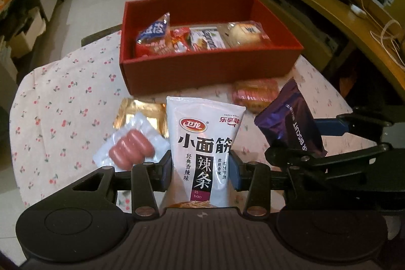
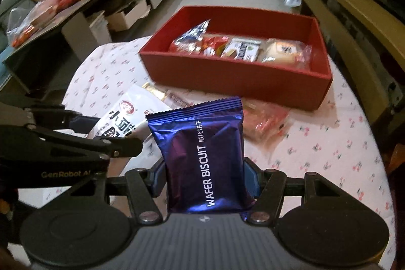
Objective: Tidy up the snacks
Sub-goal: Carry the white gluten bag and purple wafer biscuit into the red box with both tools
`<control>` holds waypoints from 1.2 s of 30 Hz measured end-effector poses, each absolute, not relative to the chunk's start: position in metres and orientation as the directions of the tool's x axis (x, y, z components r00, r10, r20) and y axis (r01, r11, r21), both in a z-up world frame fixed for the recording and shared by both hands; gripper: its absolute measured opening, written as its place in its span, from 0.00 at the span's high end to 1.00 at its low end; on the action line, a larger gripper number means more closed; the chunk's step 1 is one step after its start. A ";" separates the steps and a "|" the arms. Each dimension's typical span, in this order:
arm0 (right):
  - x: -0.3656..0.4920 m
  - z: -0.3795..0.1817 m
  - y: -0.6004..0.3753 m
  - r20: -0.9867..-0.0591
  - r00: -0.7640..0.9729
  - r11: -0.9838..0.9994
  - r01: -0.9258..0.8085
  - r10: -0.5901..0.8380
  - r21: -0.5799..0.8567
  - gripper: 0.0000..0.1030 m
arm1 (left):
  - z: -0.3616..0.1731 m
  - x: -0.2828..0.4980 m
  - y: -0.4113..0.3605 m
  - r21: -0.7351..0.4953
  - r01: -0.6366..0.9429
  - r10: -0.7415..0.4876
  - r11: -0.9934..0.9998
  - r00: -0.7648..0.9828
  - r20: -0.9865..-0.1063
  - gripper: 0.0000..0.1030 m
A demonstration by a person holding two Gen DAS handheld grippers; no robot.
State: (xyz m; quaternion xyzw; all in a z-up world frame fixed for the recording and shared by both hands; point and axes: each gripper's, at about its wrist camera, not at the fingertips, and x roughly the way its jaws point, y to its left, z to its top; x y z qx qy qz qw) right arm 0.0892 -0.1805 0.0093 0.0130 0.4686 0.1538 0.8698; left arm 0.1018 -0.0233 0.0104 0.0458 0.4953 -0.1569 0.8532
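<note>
Left gripper (image 1: pixel 200 168) clamps a white latiao packet (image 1: pixel 205 151); right gripper (image 2: pixel 206 179) clamps a purple wafer biscuit packet (image 2: pixel 205 156). Both packets hang above the cherry-print tablecloth (image 1: pixel 63 105), near a red box (image 1: pixel 202 67) holding other snacks. Sausage pack (image 1: pixel 130 149) lies on the cloth.

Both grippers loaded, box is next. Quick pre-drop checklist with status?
1. Left gripper shut on the white spicy-strip pouch: ok.
2. Right gripper shut on the purple wafer biscuit pack: ok.
3. Both packs lifted off the tablecloth: cannot tell.
4. Free room in the red box, behind the row of snacks: ok.
5. Path to the box clear: ok.
6. Table cleared: not ok; sausage pack, gold packet and pink packet remain.
</note>
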 end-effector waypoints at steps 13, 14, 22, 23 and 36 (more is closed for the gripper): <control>0.138 0.024 -0.194 -0.781 0.577 0.969 -0.189 0.241 0.159 0.35 | 0.029 0.152 -0.040 -0.016 0.296 -0.182 0.955 0.547 -0.817 0.53; 0.141 0.025 -0.195 -0.778 0.580 0.970 -0.184 0.240 0.161 0.35 | 0.030 0.155 -0.041 -0.017 0.292 -0.183 0.956 0.550 -0.815 0.53; 0.160 0.032 -0.197 -0.760 0.607 0.973 -0.163 0.231 0.166 0.35 | 0.039 0.173 -0.045 -0.009 0.275 -0.174 0.961 0.581 -0.795 0.55; 0.163 0.033 -0.198 -0.758 0.610 0.973 -0.161 0.231 0.167 0.35 | 0.040 0.175 -0.045 -0.007 0.273 -0.172 0.962 0.585 -0.793 0.55; 0.184 0.040 -0.198 -0.736 0.642 0.976 -0.142 0.216 0.162 0.35 | 0.048 0.196 -0.048 0.018 0.252 -0.147 0.967 0.620 -0.771 0.57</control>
